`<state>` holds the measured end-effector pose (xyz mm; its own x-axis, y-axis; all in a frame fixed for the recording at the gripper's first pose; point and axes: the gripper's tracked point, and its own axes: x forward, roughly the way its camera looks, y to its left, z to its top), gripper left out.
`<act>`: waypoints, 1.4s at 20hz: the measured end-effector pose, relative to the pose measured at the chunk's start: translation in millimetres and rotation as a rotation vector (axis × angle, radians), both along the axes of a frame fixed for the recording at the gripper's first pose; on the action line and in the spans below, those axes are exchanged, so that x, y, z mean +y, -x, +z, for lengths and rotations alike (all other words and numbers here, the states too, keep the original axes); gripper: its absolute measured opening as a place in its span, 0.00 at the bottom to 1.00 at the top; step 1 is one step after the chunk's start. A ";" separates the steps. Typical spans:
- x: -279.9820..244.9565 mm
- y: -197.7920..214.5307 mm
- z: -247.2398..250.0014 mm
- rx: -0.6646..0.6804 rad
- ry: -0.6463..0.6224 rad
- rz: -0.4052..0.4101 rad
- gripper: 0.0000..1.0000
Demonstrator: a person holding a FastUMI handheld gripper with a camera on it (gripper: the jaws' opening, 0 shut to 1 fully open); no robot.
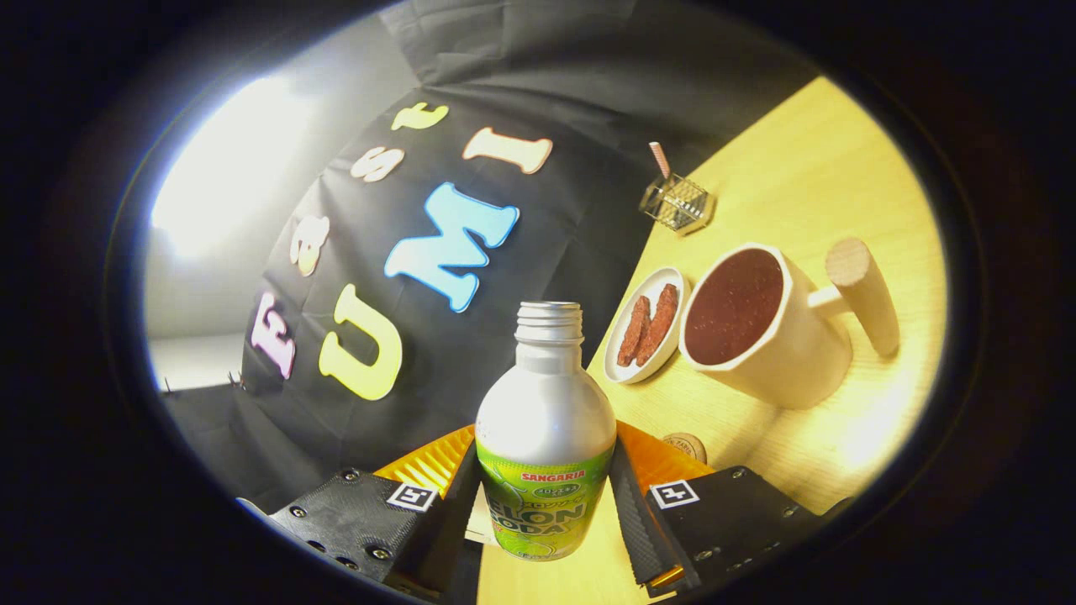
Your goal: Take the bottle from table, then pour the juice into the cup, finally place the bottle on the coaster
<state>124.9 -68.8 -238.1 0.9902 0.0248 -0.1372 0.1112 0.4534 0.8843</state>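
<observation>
Worktop (807,168) tilts away; cup (761,323) sits far right, seemingly full already. Bottle (546,428), uncapped, is clamped between both claw (546,504) fingers, near centre. Pouring looks done: next, seek the coaster (685,445) just right.

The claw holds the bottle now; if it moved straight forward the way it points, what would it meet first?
Probably the black cloth wall. The claw, shut on the open-mouthed bottle, points at the cloth. The cup and small dish sit off to one side. Depth is unclear.

bare table (807,168) around cup (761,328), dish (647,323) touching cup, wire holder (677,203) beyond
</observation>
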 end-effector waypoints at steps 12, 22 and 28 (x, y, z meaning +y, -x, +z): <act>-4.3 3.8 5.0 -0.081 -0.333 -0.049 0.77; -4.9 2.9 13.6 -0.133 -0.500 -0.061 0.76; -5.3 -0.4 19.1 -0.157 -0.554 -0.065 0.76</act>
